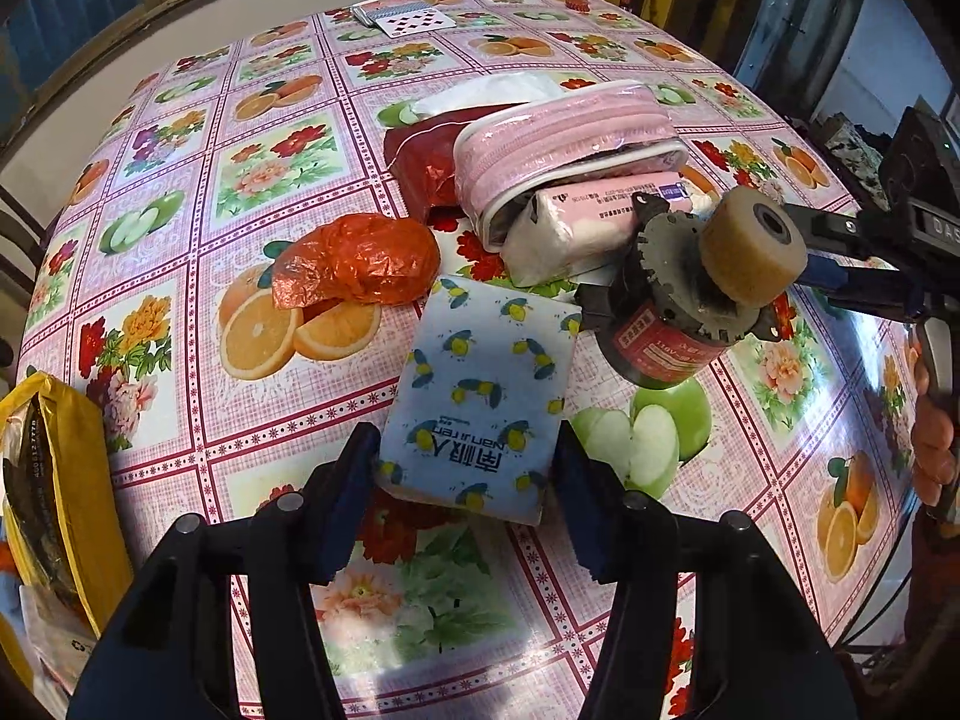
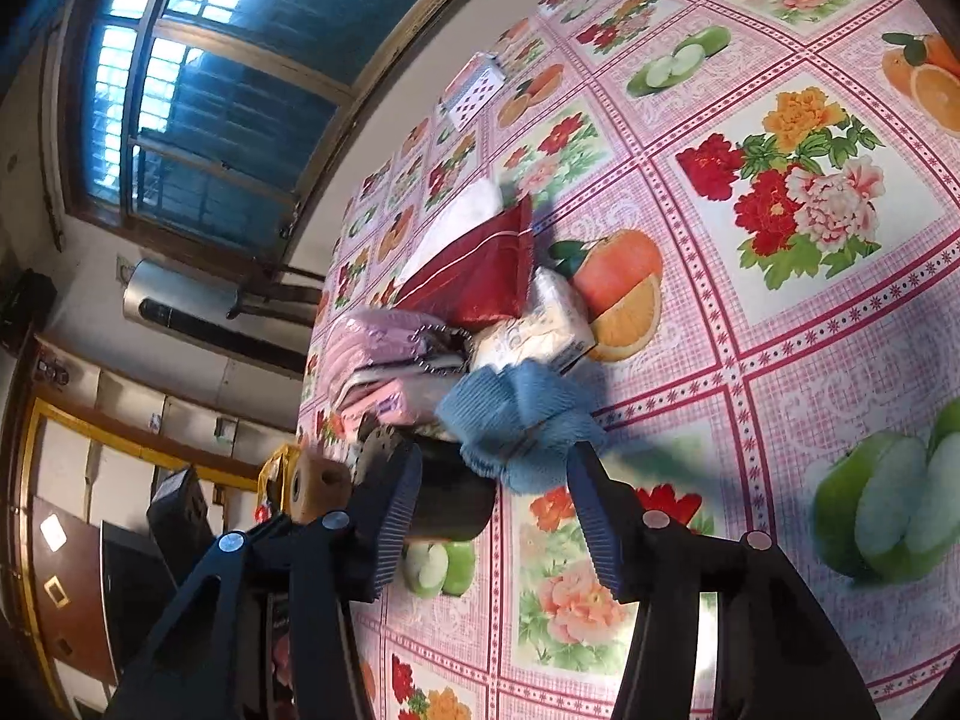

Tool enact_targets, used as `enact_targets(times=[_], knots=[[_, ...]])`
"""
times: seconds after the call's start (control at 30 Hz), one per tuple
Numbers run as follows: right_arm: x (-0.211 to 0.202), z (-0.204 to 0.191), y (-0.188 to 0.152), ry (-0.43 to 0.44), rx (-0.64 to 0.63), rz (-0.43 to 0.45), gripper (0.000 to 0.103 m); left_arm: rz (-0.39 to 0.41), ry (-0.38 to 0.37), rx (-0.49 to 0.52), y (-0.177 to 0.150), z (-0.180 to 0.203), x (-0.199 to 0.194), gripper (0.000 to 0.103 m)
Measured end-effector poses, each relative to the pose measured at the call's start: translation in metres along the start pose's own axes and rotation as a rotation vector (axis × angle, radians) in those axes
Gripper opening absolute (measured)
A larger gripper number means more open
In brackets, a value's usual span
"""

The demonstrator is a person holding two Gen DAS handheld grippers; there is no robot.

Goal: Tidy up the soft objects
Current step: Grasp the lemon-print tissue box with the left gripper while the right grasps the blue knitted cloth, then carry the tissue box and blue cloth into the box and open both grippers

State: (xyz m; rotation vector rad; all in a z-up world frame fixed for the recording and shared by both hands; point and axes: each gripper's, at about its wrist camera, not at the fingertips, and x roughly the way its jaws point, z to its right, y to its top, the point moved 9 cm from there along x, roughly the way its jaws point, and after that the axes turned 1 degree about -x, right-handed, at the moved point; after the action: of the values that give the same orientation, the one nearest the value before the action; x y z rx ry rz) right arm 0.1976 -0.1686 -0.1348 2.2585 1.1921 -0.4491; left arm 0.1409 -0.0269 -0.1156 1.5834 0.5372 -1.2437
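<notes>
Straddling the near edge of the blue tissue pack point(image 1: 474, 402), the left gripper point(image 1: 465, 501) stands spread, its pads either side of the wrapper and not yet pressing, the pack lying flat on the table point(image 1: 180, 372) just before the orange bag point(image 1: 357, 267). It looks light, squashy and slick, so pinching across its short sides seems safest. The right gripper point(image 2: 489, 516) is likewise spread, empty, near the blue cloth point(image 2: 516, 432).

Left wrist view low over the table point(image 1: 180, 192), facing the pile; right wrist view rolled sideways, close, sharing the pink pouch point(image 1: 564, 138) point(image 2: 372, 348).
</notes>
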Motion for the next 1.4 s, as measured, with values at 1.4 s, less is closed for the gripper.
enact_targets(times=[1.4], knots=[[0.146, -0.295, -0.195, 0.241, -0.511, -0.43, 0.045, 0.223, 0.237, -0.566, -0.17, -0.199, -0.145, 0.056]])
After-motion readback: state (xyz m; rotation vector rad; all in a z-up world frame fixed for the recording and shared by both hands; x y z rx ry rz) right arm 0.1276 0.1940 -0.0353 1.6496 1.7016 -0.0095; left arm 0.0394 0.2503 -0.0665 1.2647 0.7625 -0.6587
